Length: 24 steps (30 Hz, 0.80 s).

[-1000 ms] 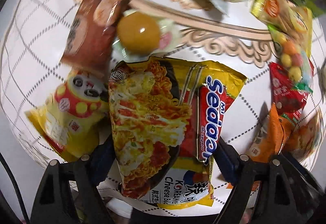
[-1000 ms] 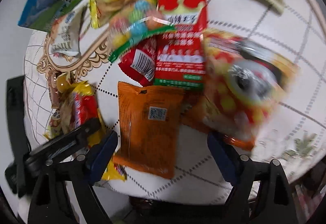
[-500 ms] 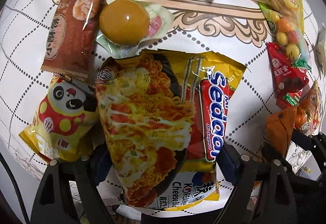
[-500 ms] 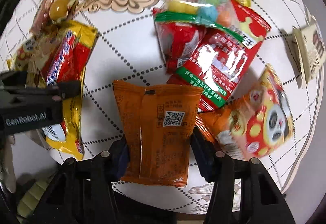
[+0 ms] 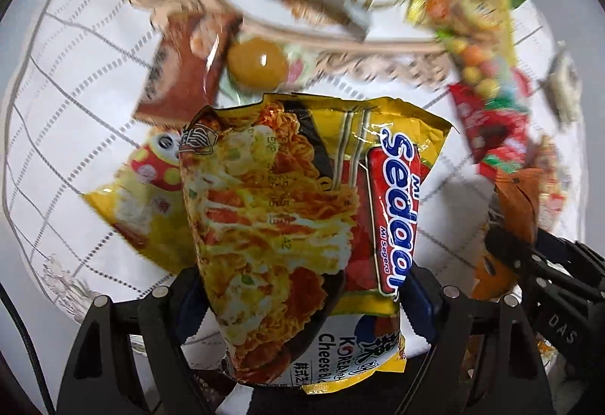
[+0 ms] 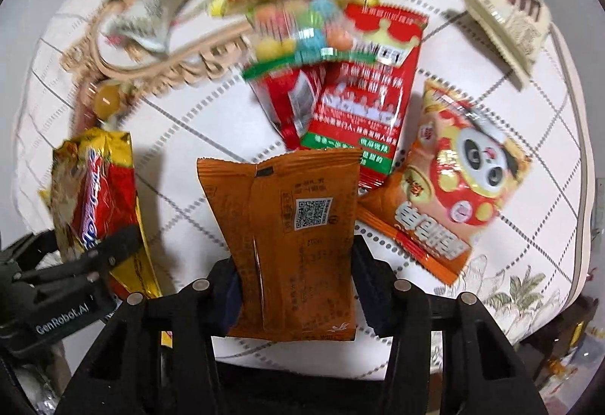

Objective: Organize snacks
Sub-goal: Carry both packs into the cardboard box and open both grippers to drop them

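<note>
left tongs (image 5: pixel 302 296): wide, jaws closing, clamped on Mi Sedaap noodle packet (image 5: pixel 302 211), above desk (image 5: pixel 75 112)
right tongs (image 6: pixel 295 286): narrow, jaws closing, clamped on orange snack pouch (image 6: pixel 291 237)
beyond: panda packet (image 6: pixel 457 184), red packet (image 6: pixel 363 101), candy bag (image 6: pixel 302 33)
</note>
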Available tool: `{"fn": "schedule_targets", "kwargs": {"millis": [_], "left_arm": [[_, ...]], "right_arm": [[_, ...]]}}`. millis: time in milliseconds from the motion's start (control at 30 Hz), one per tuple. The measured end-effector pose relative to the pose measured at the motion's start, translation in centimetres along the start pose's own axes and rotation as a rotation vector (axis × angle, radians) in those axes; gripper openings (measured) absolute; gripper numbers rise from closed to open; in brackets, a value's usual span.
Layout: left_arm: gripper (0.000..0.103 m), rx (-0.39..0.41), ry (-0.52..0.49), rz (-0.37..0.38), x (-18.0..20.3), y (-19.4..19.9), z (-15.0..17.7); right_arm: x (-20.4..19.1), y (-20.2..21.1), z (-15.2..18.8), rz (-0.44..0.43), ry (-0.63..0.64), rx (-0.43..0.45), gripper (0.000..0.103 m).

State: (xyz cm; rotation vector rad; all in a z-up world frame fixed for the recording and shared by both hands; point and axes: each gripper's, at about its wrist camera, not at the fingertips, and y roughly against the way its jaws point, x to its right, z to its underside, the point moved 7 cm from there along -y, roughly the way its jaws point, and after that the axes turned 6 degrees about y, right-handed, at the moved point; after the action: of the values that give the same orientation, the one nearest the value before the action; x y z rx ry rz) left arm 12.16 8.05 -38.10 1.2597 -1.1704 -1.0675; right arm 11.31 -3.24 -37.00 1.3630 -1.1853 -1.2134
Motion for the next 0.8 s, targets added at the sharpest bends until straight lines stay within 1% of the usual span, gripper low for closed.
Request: {"fn": "schedule_targets", "kwargs": {"millis": [100, 167, 200, 267, 300, 333, 400, 433, 467, 500, 567, 600, 700, 800], "left_arm": [[0.084, 0.060, -0.011, 0.033, 0.3, 3.1, -0.8], [0.085, 0.098, -0.005, 0.061, 0.6, 5.2, -1.9], [0.085, 0.122, 0.002, 0.089, 0.9, 6.9, -3.0], [0.085, 0.158, 0.004, 0.121, 1.6, 9.3, -5.1], [0.085, 0.179, 0.005, 0.136, 2.0, 10.6, -6.4], [0.085, 0.202, 0.005, 0.156, 2.5, 12.0, -8.1], [0.085, 0.238, 0.003, 0.186, 3.7, 14.5, -11.4], [0.085, 0.252, 0.002, 0.192, 4.1, 15.3, -13.1], [0.085, 0.272, 0.003, 0.188, 4.6, 16.2, -15.1], [0.085, 0.299, 0.003, 0.169, 4.8, 17.1, -17.4], [0.085, 0.321, 0.007, 0.135, 5.5, 17.6, -21.5], [0.085, 0.318, 0.014, 0.129, 5.4, 17.8, -23.7], [0.085, 0.280, 0.042, 0.128, 6.0, 16.5, -29.8], [0.085, 0.234, 0.038, 0.098, 6.8, 14.0, -34.4]], "right_arm": [[-0.5, 3.2, -1.2, -0.056, -0.017, 0.057, 0.053], [-0.8, 5.8, -2.4, -0.085, -0.023, 0.107, 0.053], [-0.5, 7.3, -2.4, -0.102, -0.025, 0.128, 0.053], [-0.4, 9.8, -4.3, -0.120, -0.026, 0.174, 0.053], [-0.5, 11.2, -5.3, -0.135, -0.024, 0.203, 0.053], [0.2, 12.9, -6.0, -0.149, -0.020, 0.227, 0.053], [0.4, 15.8, -9.5, -0.179, -0.007, 0.273, 0.053], [0.3, 17.0, -10.8, -0.188, 0.003, 0.295, 0.053], [0.5, 18.2, -12.8, -0.190, 0.013, 0.321, 0.053], [0.8, 19.5, -15.1, -0.182, 0.027, 0.344, 0.053], [1.3, 21.0, -19.2, -0.167, 0.040, 0.377, 0.053], [1.7, 21.7, -21.5, -0.163, 0.043, 0.389, 0.053], [2.4, 21.4, -27.8, -0.127, 0.064, 0.389, 0.053], [2.7, 19.1, -32.9, -0.120, 0.070, 0.344, 0.053]]}}
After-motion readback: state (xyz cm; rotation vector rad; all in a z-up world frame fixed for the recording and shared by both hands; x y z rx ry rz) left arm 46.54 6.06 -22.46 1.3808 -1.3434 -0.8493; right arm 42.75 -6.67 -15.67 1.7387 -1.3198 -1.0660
